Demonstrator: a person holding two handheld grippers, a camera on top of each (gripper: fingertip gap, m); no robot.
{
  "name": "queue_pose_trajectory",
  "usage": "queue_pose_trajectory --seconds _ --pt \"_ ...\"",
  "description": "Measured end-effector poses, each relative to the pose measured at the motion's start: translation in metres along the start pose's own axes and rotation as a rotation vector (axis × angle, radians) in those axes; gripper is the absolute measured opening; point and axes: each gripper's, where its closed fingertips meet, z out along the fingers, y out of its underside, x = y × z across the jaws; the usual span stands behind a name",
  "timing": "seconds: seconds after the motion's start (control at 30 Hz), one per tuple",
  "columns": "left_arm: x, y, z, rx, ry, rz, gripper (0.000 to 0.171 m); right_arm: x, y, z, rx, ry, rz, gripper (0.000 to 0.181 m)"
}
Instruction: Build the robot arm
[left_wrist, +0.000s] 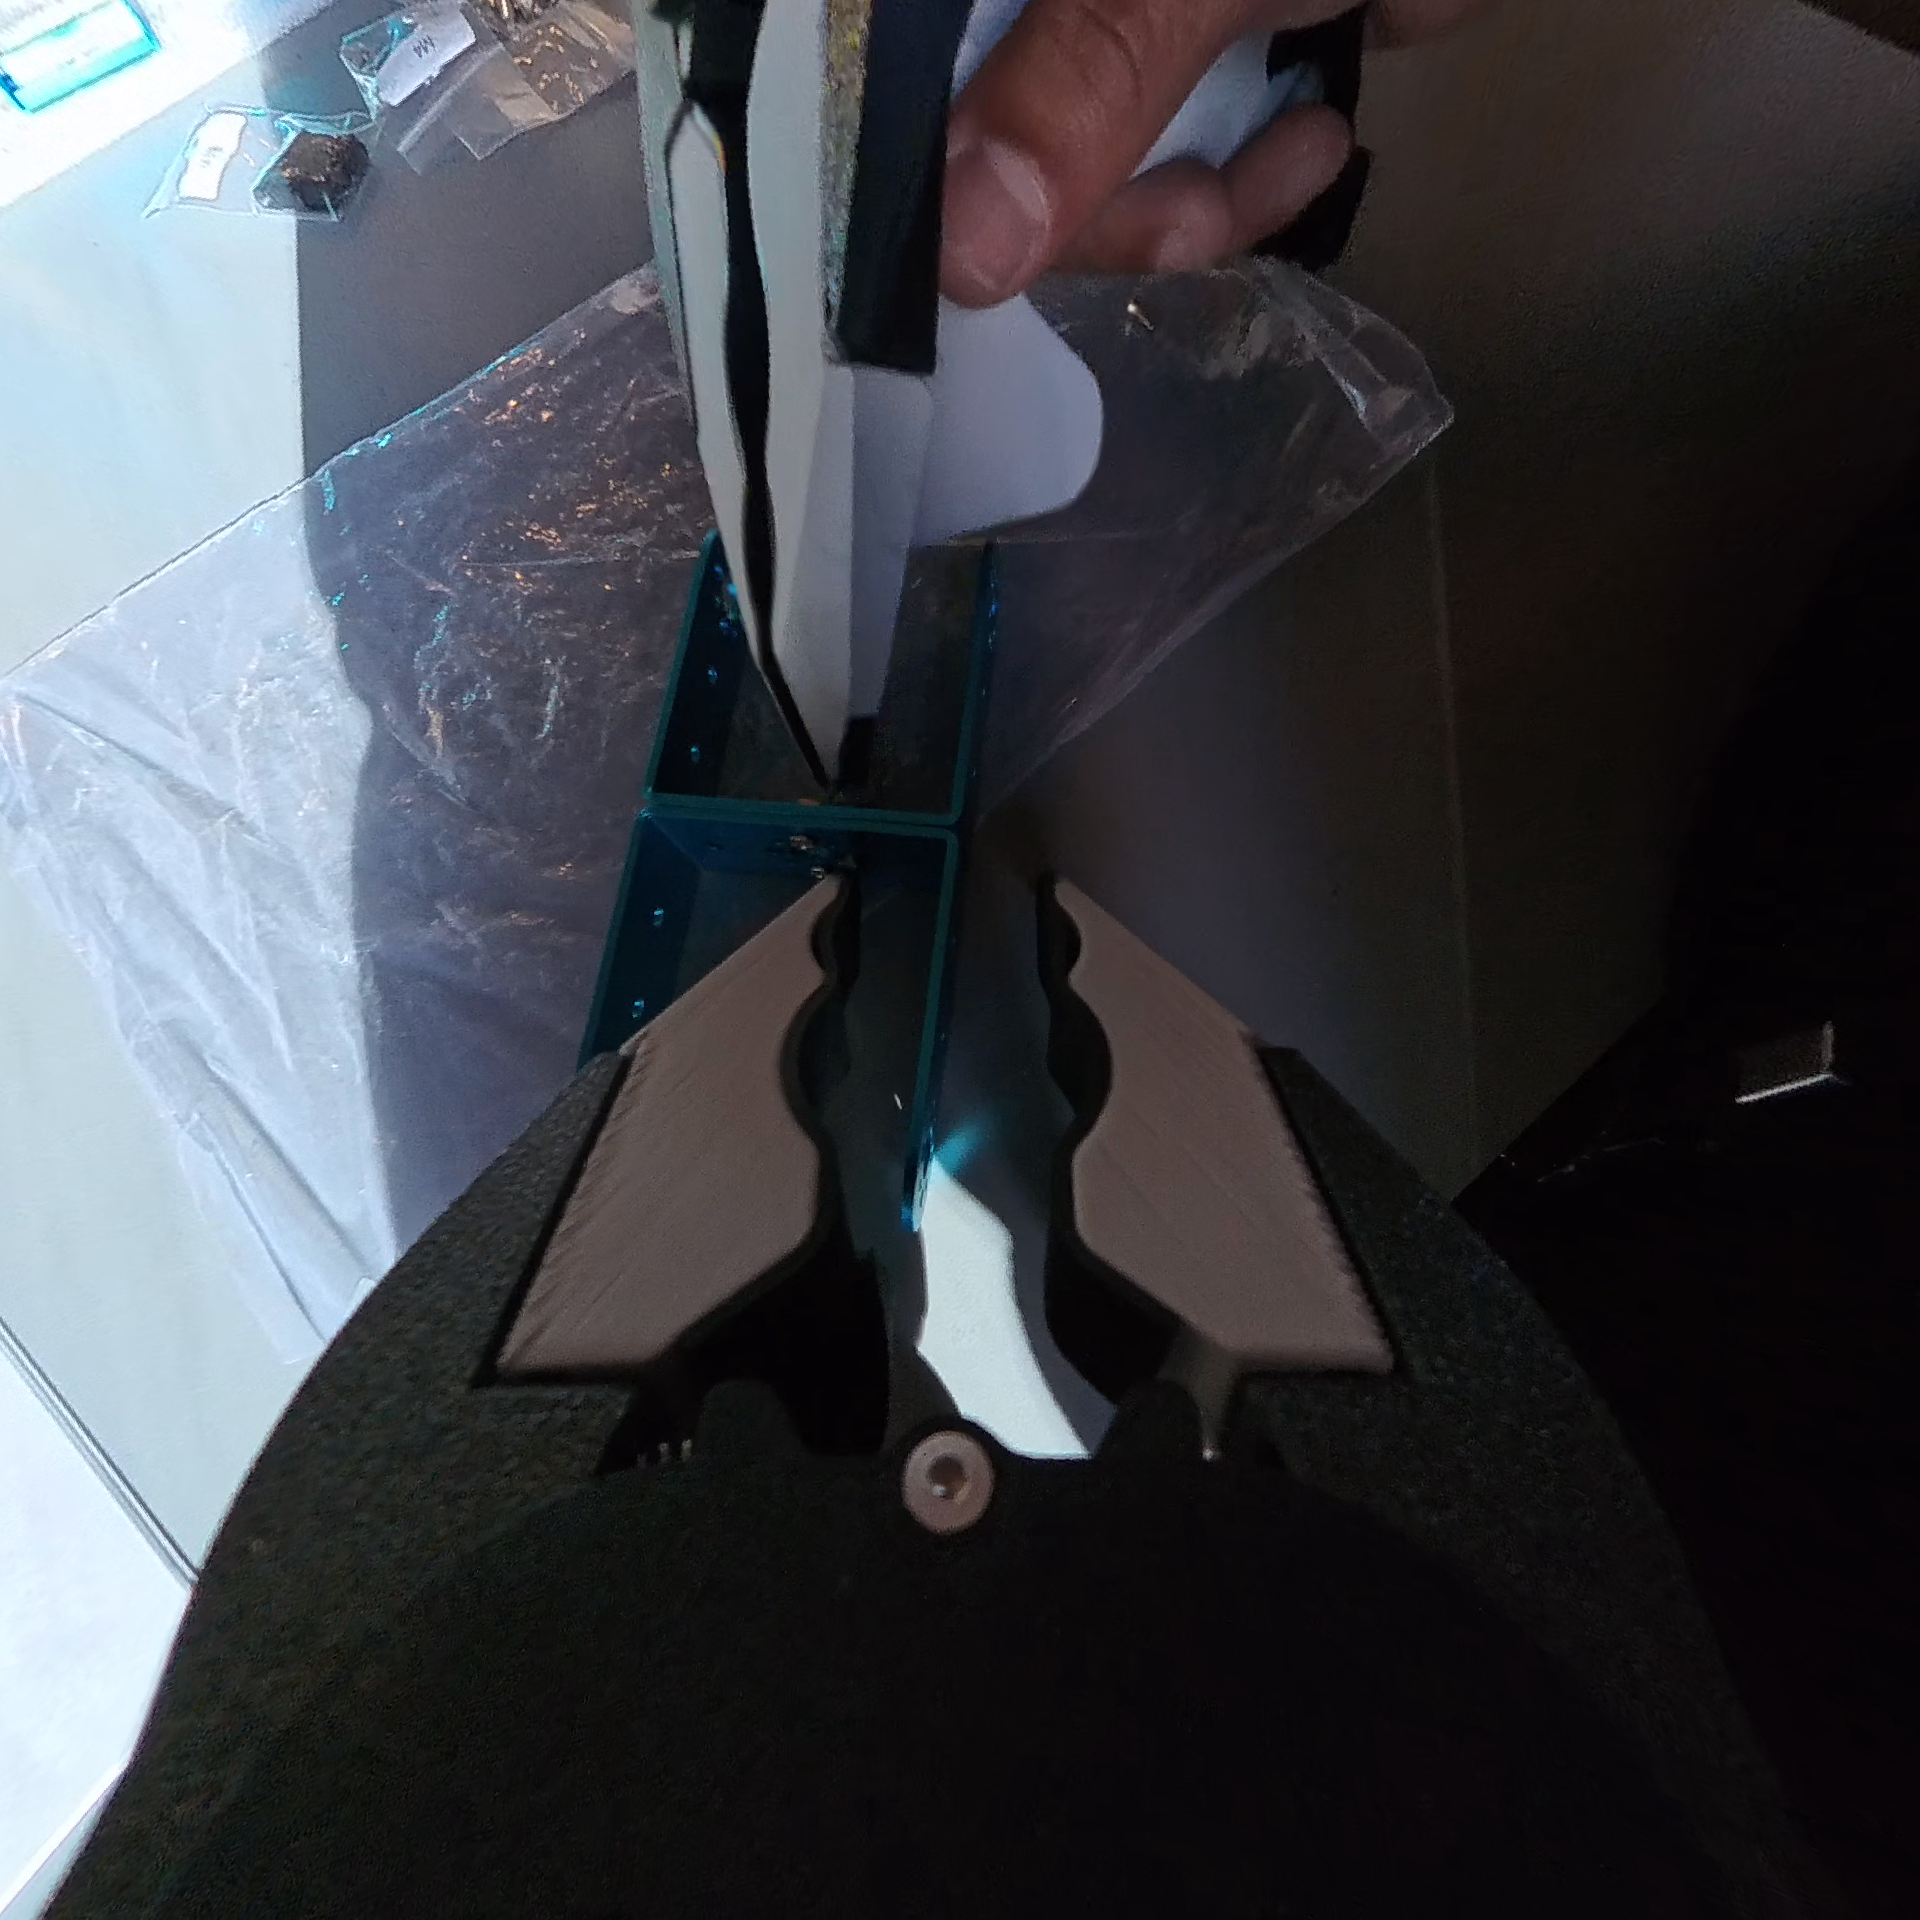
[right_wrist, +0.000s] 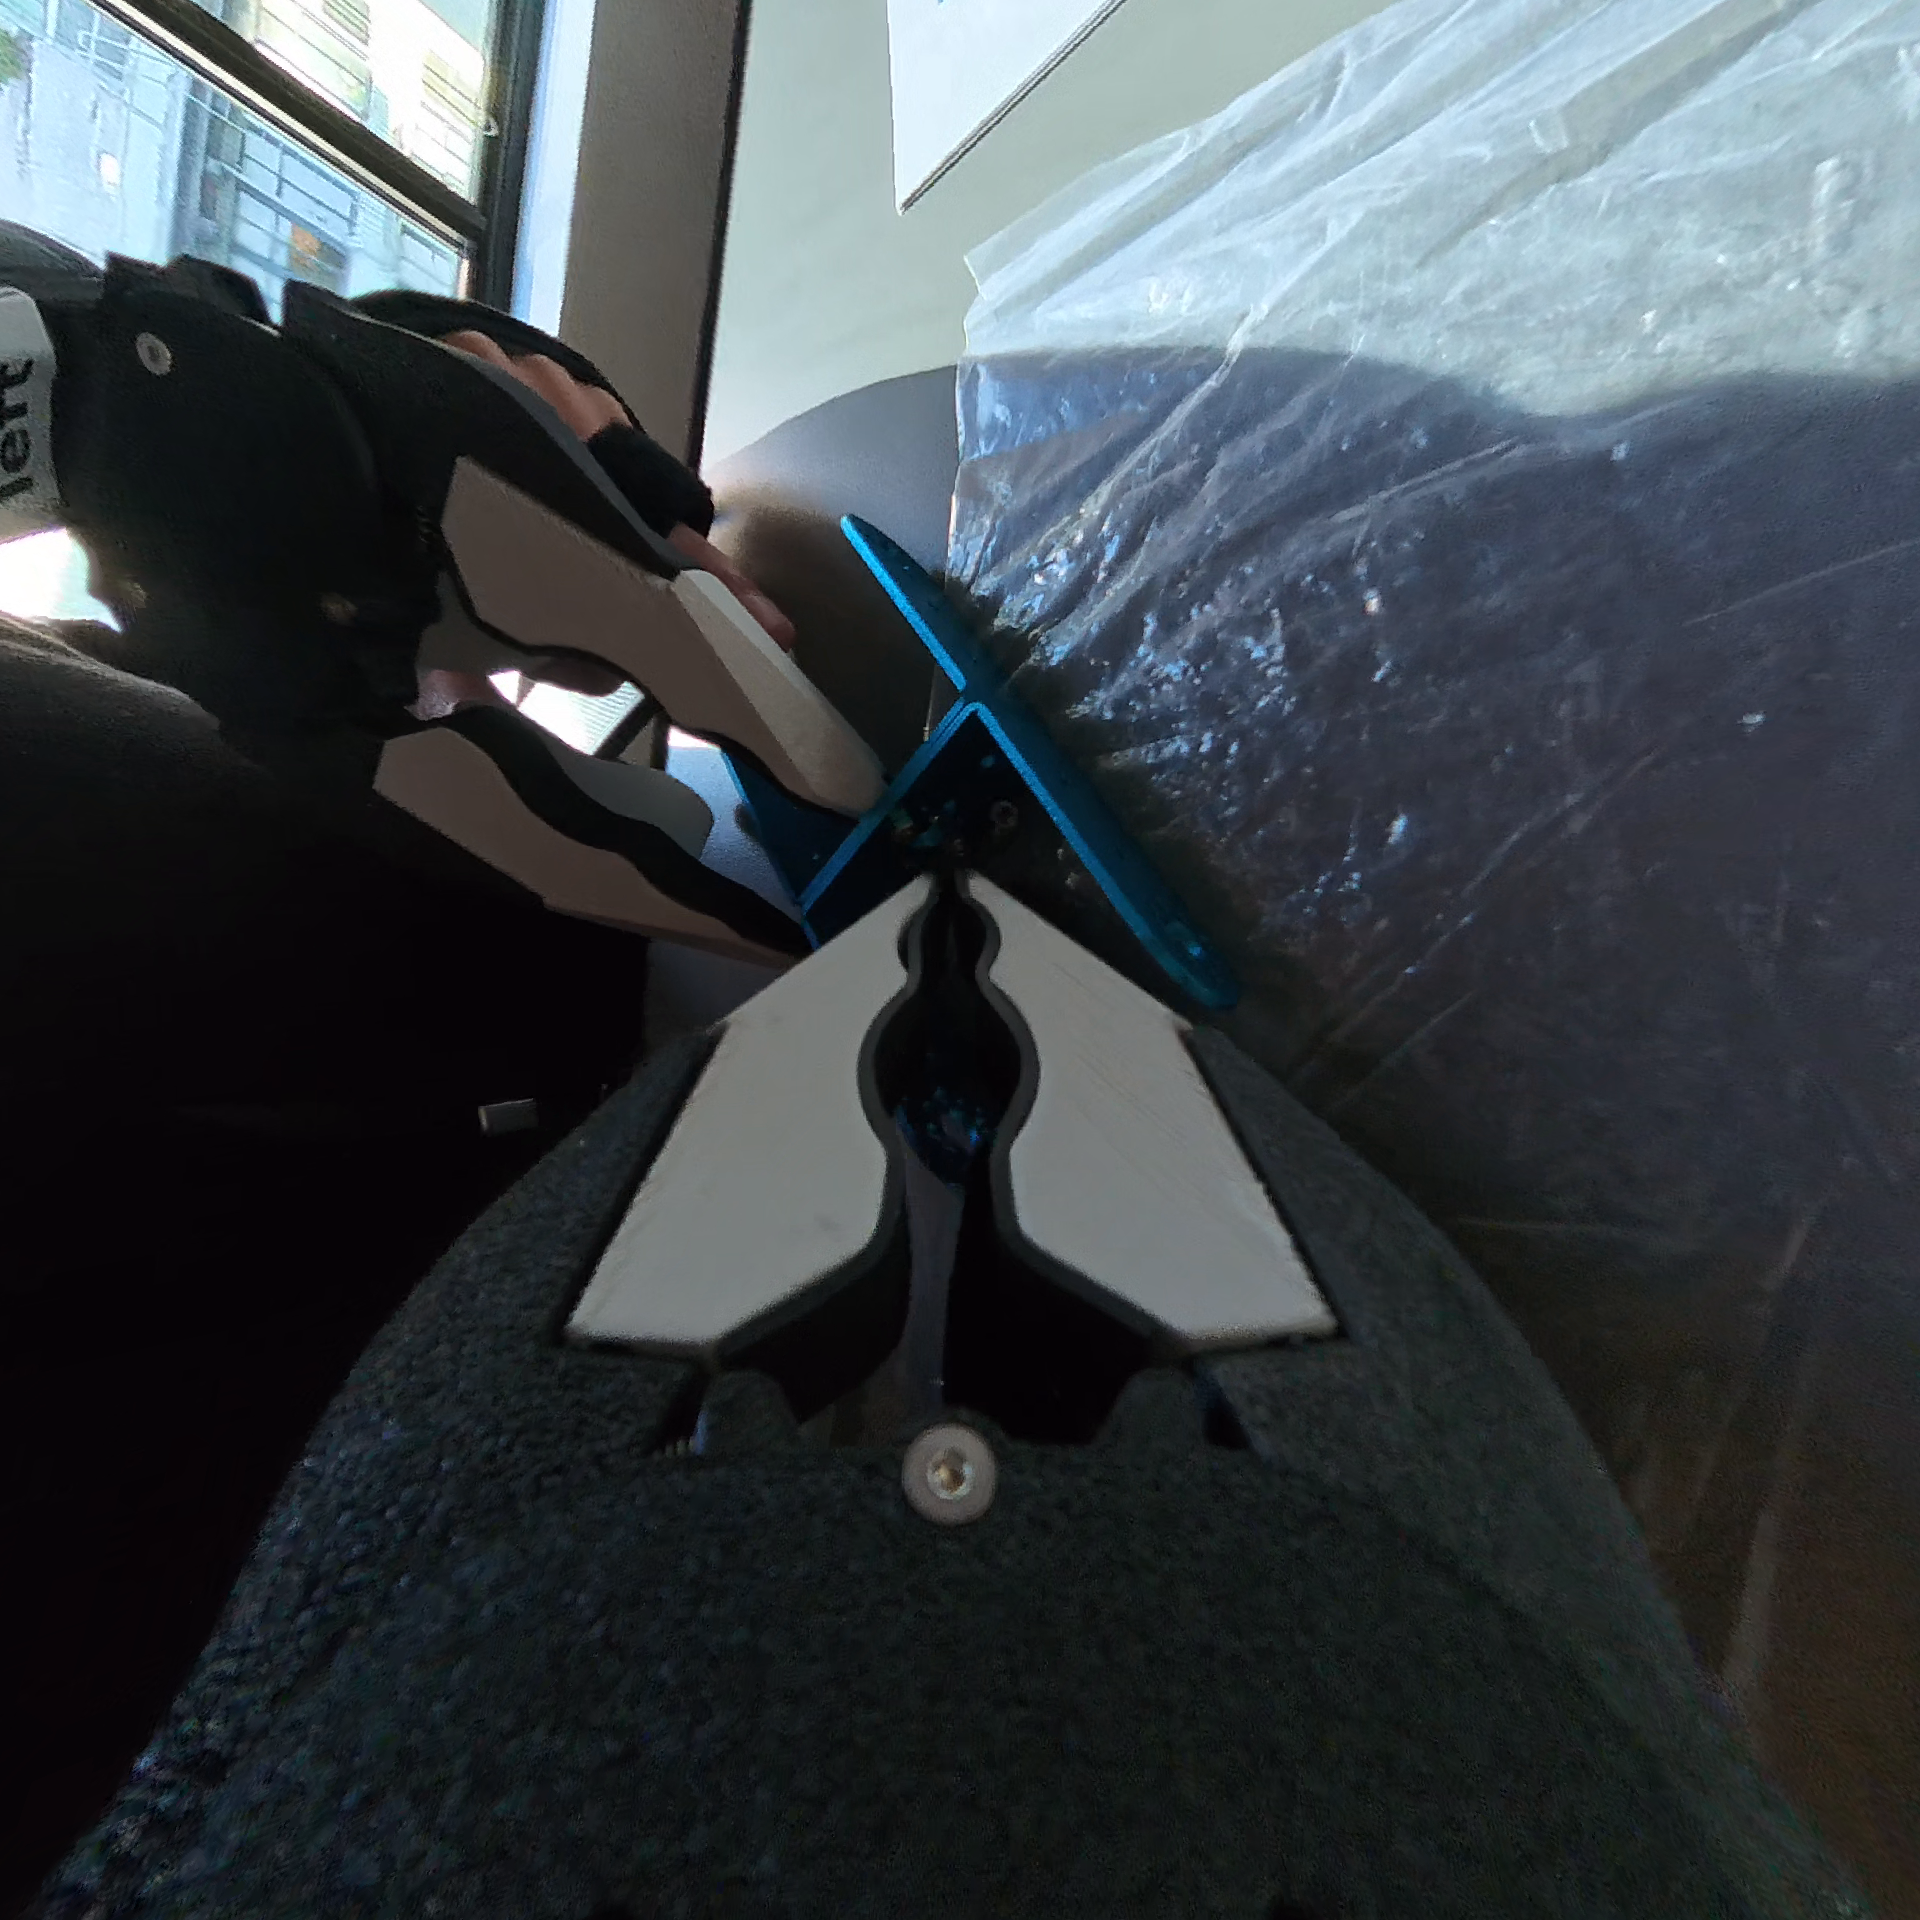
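Note:
Two blue metal U-brackets (left_wrist: 800, 821) are joined back to back and stand on a plastic-covered dark table. My left gripper (left_wrist: 945, 894) is open, with the near bracket's right wall (left_wrist: 935, 1039) between its fingers and a gap on each side. It also shows in the right wrist view (right_wrist: 836, 862), astride a blue wall. My right gripper (right_wrist: 951, 883) is shut, its tips at the small screws where the brackets (right_wrist: 1039, 790) join. I cannot tell whether it pinches anything. In the left wrist view it (left_wrist: 842, 764) reaches down into the far bracket.
A hand (left_wrist: 1039, 177) grips the right gripper, with a clear bag with a white label (left_wrist: 1195, 436) hanging beside it. A large crumpled clear plastic sheet (left_wrist: 468, 644) covers the table. Small bagged parts (left_wrist: 312, 166) lie far left. A window (right_wrist: 312, 104) is behind. My two grippers' fingertips are within a few centimetres of each other.

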Motion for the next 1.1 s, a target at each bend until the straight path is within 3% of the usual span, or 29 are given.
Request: queue_pose_trajectory --seconds 0.2,0.33,0.47,0.6,0.83,0.97,1.1 --pt "0.002 0.000 0.000 -0.006 0.021 -0.003 0.028 0.001 -0.002 -0.012 -0.019 0.056 -0.149 0.000" --pt "0.001 0.004 -0.004 -0.023 0.018 0.012 0.021 0.002 -0.013 -0.016 -0.033 0.149 -0.344 0.000" --pt "-0.007 0.014 -0.014 -0.048 0.015 0.010 0.005 0.003 -0.014 -0.016 -0.118 0.148 -0.503 0.006" --pt "-0.011 0.023 -0.028 -0.046 0.025 -0.009 0.001 0.004 -0.010 -0.004 -0.218 0.138 -0.656 0.007" --pt "-0.015 0.036 -0.038 -0.058 -0.009 -0.015 0.003 0.010 -0.011 0.013 -0.334 0.173 -0.745 0.009" --pt "-0.018 0.034 -0.037 -0.047 -0.036 -0.038 0.026 0.011 -0.010 0.013 -0.374 0.192 -0.755 0.009" --pt "-0.012 0.028 -0.032 -0.029 -0.026 -0.036 0.029 0.011 -0.011 0.013 -0.394 0.233 -0.788 0.005"
